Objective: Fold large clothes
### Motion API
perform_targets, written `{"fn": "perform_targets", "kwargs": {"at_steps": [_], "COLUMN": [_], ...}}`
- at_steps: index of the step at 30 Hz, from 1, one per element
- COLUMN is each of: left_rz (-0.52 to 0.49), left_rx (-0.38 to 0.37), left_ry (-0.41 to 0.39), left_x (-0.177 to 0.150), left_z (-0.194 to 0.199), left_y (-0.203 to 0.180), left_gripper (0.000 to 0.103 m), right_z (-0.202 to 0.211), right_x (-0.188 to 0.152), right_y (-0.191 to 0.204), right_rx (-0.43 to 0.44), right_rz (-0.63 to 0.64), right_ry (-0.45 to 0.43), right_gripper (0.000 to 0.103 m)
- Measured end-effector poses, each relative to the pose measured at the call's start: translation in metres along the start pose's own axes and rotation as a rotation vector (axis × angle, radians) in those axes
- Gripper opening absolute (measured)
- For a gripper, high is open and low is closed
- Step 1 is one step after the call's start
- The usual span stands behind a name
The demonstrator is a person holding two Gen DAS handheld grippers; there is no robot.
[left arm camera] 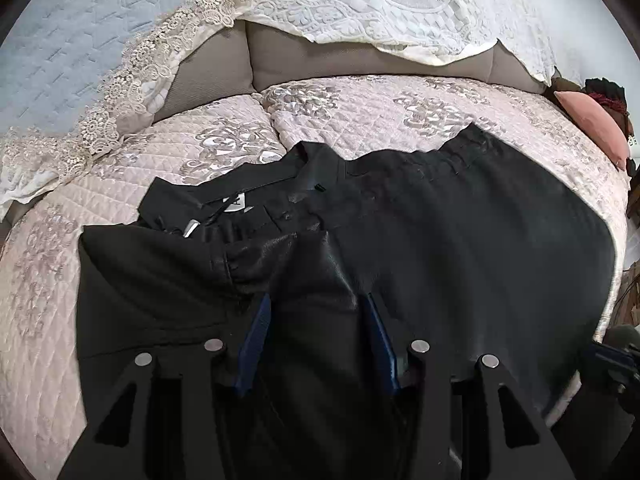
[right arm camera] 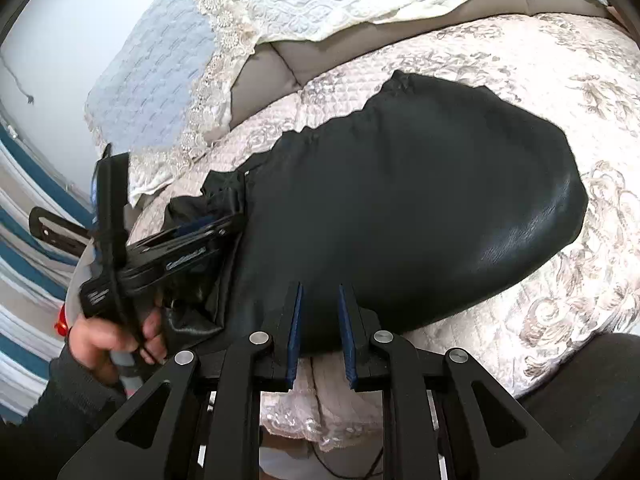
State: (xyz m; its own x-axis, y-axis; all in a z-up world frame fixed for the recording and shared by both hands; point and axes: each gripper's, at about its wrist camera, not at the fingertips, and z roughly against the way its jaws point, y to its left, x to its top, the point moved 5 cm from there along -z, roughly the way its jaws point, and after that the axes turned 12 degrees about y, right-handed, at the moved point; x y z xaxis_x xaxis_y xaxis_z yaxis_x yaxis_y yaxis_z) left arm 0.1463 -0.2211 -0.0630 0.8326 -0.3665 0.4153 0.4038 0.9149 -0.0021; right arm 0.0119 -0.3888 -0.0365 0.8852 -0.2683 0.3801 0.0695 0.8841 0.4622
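A large black leather-like garment (left arm camera: 440, 240) lies spread on a quilted pink sofa cover (left arm camera: 360, 112); its lining, a white label (left arm camera: 234, 204) and a folded flap show at the left. My left gripper (left arm camera: 316, 304) is open, its blue-padded fingers (left arm camera: 254, 340) resting low over the folded flap. In the right wrist view the garment (right arm camera: 420, 200) fills the middle. My right gripper (right arm camera: 320, 296) is open and empty, just above the garment's near edge. The left gripper body (right arm camera: 172, 248) shows at the left, held by a hand (right arm camera: 108, 340).
A cream lace throw (left arm camera: 340, 4) hangs over the grey sofa back (left arm camera: 320, 60). A pink cushion (left arm camera: 592, 120) lies at the far right. The sofa's front edge with lace trim (right arm camera: 312, 428) sits below my right gripper. A striped rug (right arm camera: 24, 280) lies at the left.
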Motion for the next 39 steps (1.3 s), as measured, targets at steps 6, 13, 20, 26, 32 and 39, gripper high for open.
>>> {"fn": "perform_targets", "kwargs": {"at_steps": [6,13,20,26,32,39], "left_rz": [-0.009,-0.002,-0.006,-0.019,0.006,0.106], "left_rx": [-0.050,-0.099,-0.094,-0.084,-0.130,-0.084], "left_ry": [-0.045,-0.014,-0.009,-0.011,-0.041,-0.095], "left_x": [-0.035,-0.069,-0.068,-0.071,-0.067,-0.027], "left_z": [0.037,0.032,0.025,0.033,0.056,0.059], "left_y": [-0.010,-0.019,-0.021,-0.023,-0.018,0.026], "left_gripper": [0.044,0.041,0.041,0.041,0.041,0.041], "right_z": [0.003,-0.001,0.006,0.015,0.025,0.034], "right_x": [-0.001,-0.001,-0.001,-0.003,-0.002,-0.002], "right_y": [-0.002,-0.004,-0.007,-0.014,-0.032,-0.058], "right_rx": [-0.008,-0.020,-0.026,-0.026,-0.033,-0.029], "right_rz": [0.007,-0.007,-0.019,-0.050,-0.110,-0.203], "right_ry": [-0.004,0.010,-0.007,-0.036,-0.057,-0.079], "right_gripper": [0.018,0.018,0.018,0.049,0.049,0.050]}}
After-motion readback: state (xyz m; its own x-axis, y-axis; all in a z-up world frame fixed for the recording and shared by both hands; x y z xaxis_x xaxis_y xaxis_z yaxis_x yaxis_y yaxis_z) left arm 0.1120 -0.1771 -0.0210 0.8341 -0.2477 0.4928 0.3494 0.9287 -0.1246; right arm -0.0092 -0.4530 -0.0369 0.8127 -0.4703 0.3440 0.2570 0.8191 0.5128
